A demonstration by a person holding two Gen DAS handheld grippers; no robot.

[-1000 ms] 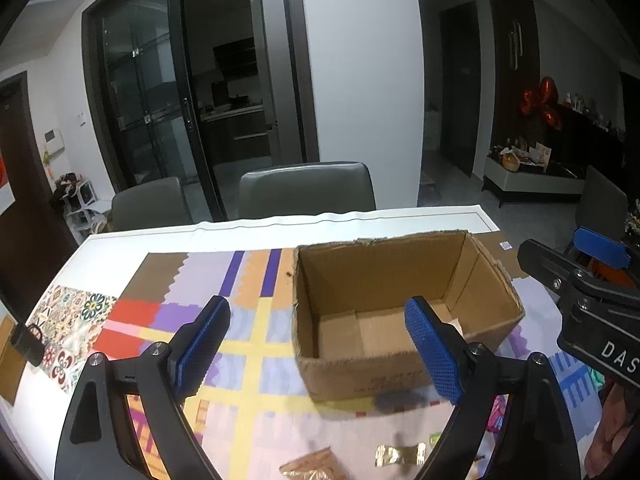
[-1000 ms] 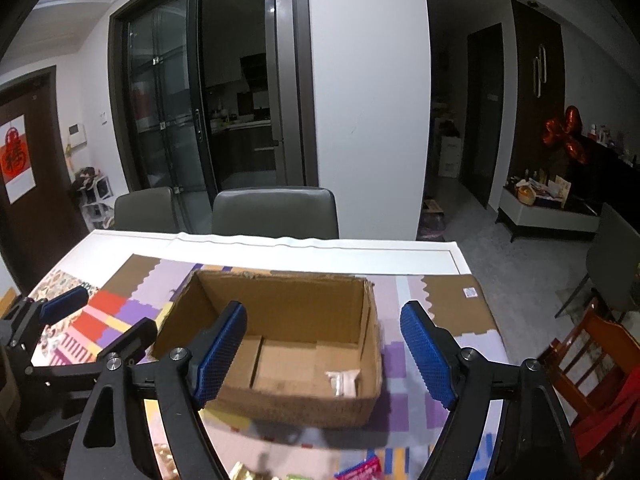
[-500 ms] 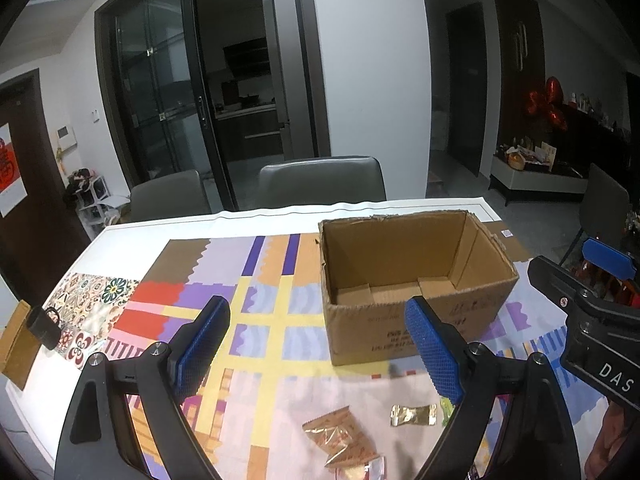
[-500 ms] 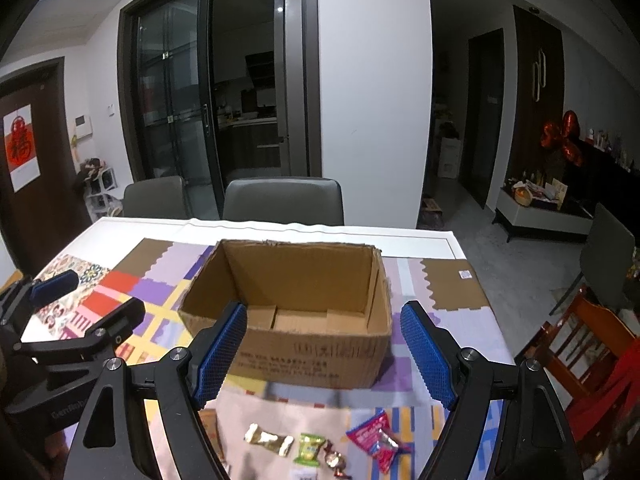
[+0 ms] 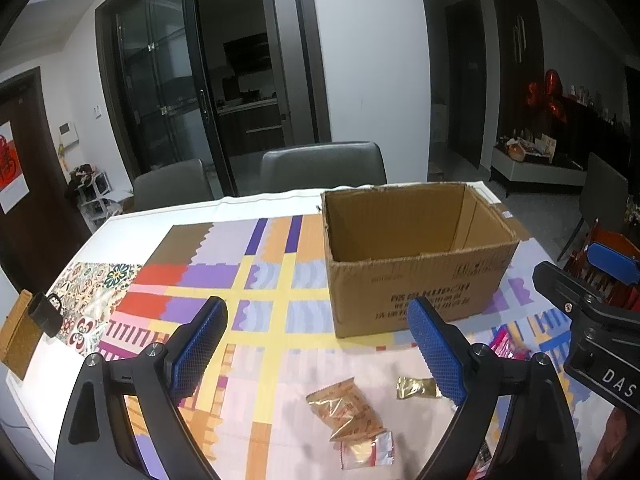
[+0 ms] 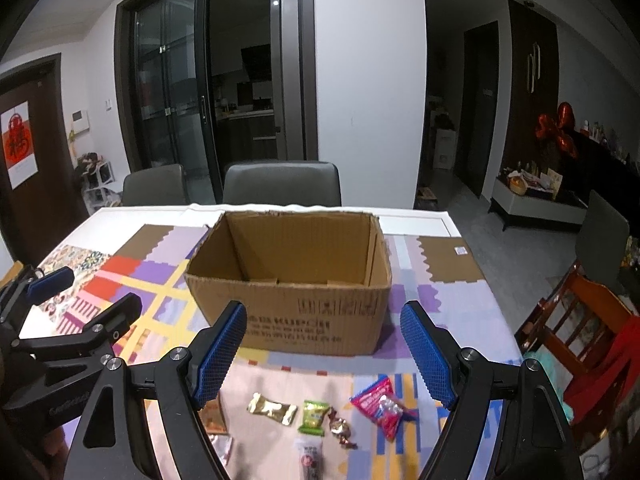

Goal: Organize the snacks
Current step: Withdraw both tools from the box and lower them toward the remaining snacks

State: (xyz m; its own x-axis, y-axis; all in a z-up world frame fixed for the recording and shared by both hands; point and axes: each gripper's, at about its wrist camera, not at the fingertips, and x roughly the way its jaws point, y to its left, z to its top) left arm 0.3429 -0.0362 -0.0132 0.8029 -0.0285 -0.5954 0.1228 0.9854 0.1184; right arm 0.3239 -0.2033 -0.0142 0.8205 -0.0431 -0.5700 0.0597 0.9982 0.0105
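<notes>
Bench (image 5: 168, 216), covered with a patchwork-coloured cloth (image 5: 224, 276).

Cardboard box (image 6: 296, 280): open-topped, upright, mid-bench towards the far side.

Snacks, loose on the cloth near of the box: orange packet (image 5: 344, 406); gold packet (image 6: 272, 408); green packet (image 6: 314, 416) just right of it; twisted foil sweet (image 6: 340, 430); pink packet (image 6: 382, 404) furthest right; dark packet (image 6: 310, 452) nearest.

Left tongs (image 5: 316, 354): jaws wide and opening, nothing between them, above the orange packet.

Right tongs (image 6: 324, 356): jaws wide, empty, above the row of snacks.
</notes>
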